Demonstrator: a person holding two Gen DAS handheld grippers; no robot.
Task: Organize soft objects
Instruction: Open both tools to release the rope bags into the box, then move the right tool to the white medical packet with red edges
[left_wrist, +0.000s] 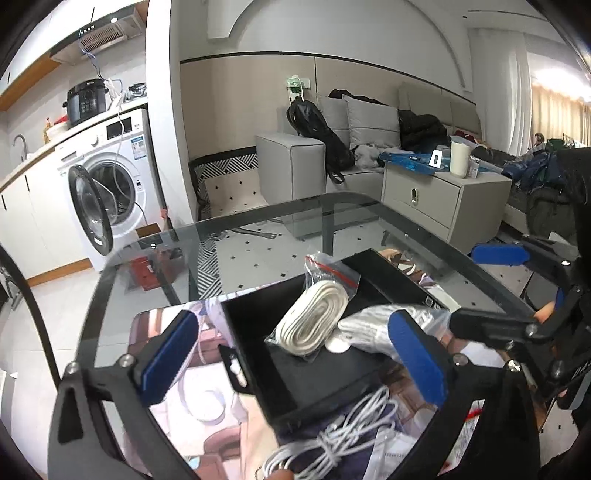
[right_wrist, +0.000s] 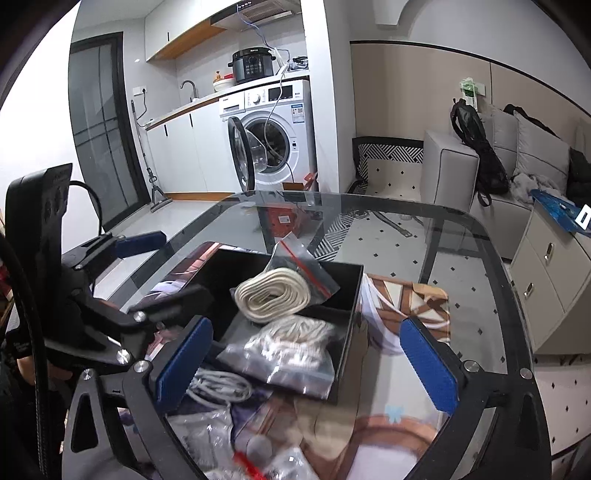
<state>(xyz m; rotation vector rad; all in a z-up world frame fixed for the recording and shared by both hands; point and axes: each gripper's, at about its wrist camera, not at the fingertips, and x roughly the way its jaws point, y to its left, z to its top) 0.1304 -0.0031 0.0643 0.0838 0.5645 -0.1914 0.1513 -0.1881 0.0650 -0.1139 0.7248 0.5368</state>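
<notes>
An open black box (left_wrist: 317, 380) (right_wrist: 345, 275) stands on a printed mat on the glass table. A clear zip bag with a flat white cable coil (left_wrist: 314, 319) (right_wrist: 271, 295) leans in it. A second bag of white cord (left_wrist: 365, 330) (right_wrist: 291, 350) lies over the box's near side, blurred. My left gripper (left_wrist: 293, 319) is open just short of the box, with nothing pressed by its blue pads. My right gripper (right_wrist: 306, 325) is open too, its jaws wide on either side of the second bag without touching it. Each gripper also shows at the edge of the other's view.
A loose bundle of thin white cable (left_wrist: 332, 435) (right_wrist: 221, 387) and more clear bags (right_wrist: 207, 432) lie on the mat (right_wrist: 406, 306) in front of the box. The glass table (right_wrist: 461, 236) has a rounded far edge. A washing machine (right_wrist: 273, 129), a sofa and a cabinet stand beyond.
</notes>
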